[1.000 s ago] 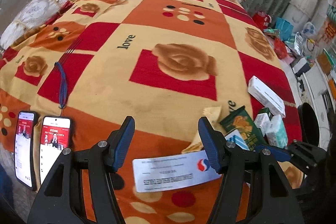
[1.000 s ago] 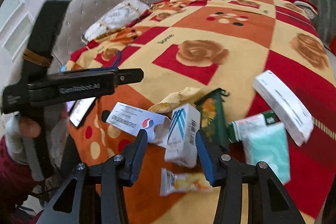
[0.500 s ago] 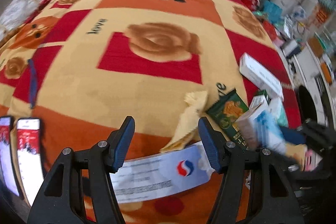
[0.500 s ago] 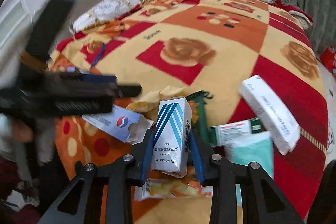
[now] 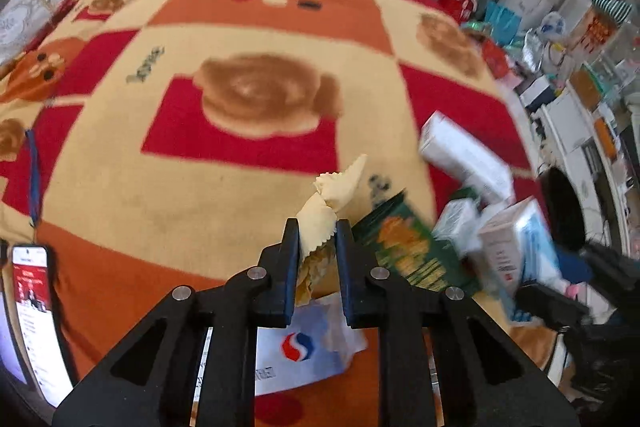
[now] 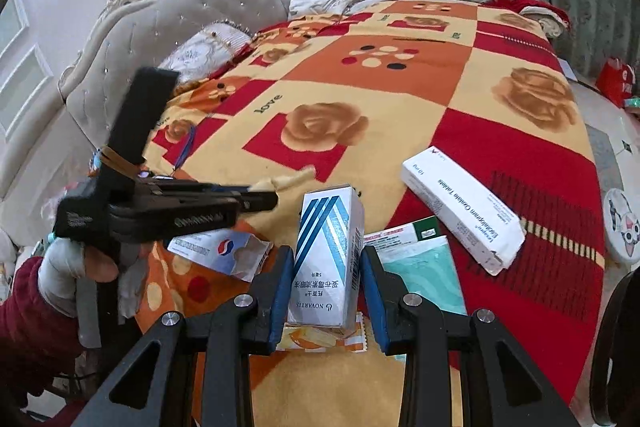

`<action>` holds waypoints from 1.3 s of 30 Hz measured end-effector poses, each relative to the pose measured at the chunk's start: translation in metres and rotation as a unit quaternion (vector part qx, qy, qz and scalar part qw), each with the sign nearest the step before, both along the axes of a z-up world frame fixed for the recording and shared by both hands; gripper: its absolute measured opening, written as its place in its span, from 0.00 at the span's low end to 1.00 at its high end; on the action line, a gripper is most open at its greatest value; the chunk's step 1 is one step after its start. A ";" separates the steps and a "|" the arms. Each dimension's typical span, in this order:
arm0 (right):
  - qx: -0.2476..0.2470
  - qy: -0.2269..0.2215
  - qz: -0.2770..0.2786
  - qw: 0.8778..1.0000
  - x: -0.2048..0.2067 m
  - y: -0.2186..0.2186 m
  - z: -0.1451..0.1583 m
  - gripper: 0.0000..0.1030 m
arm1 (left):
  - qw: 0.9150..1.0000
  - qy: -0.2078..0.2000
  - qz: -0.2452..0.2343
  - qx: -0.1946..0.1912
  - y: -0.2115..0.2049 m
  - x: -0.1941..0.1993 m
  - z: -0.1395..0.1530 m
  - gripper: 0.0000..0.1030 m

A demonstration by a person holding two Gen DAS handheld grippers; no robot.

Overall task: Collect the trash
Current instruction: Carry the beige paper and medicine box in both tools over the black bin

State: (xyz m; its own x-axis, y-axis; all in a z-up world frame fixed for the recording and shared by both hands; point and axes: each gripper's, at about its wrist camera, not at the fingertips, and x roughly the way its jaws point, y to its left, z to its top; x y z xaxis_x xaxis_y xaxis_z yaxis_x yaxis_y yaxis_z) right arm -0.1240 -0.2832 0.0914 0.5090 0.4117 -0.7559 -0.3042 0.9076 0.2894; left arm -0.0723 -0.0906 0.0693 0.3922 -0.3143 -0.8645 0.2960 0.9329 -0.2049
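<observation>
On the bed [image 6: 460, 115], covered by a red and orange rose-patterned blanket, both claws are loaded. The left claw [image 5: 318, 227] has just been closing and is now clamped on a crumpled yellow wrapper [image 5: 332, 195], whose twisted end sticks out past the tips. The right claw [image 6: 326, 255] is pinched on the sides of a white box with blue stripes [image 6: 326, 239], held upright between the pads.

The step in hand is judged to be the lift-off. The wrapper is soft, so a firm squeeze should be kept and the lift made straight up, lest the open carton with the red and blue logo [image 5: 304, 351] lying under the left claw be dragged along. The box is stiff and should be raised without tilting, clear of the teal packet [image 6: 428, 275] and the long white tablet box [image 6: 464, 211] beside it.
</observation>
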 end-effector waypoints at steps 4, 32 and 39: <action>0.005 -0.009 -0.014 1.000 -0.002 -0.011 0.007 0.32 | 1.000 -0.018 -0.006 -0.011 -0.012 -0.004 0.019 0.15; 0.016 -0.037 -0.136 0.990 -0.034 -0.118 0.028 0.32 | 0.994 -0.067 -0.089 -0.008 -0.130 -0.043 0.051 0.15; 0.017 -0.035 -0.170 0.985 -0.046 -0.152 0.028 0.32 | 0.991 -0.066 -0.118 -0.004 -0.168 -0.051 0.048 0.15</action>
State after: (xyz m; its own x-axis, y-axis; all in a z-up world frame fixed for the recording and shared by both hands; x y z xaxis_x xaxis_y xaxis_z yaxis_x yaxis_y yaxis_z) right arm -0.1703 -0.4355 0.1192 0.6723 0.2334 -0.7025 -0.0056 0.9506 0.3104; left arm -0.1229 -0.2582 0.1176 0.4169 -0.4172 -0.8075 0.5304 0.8331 -0.1566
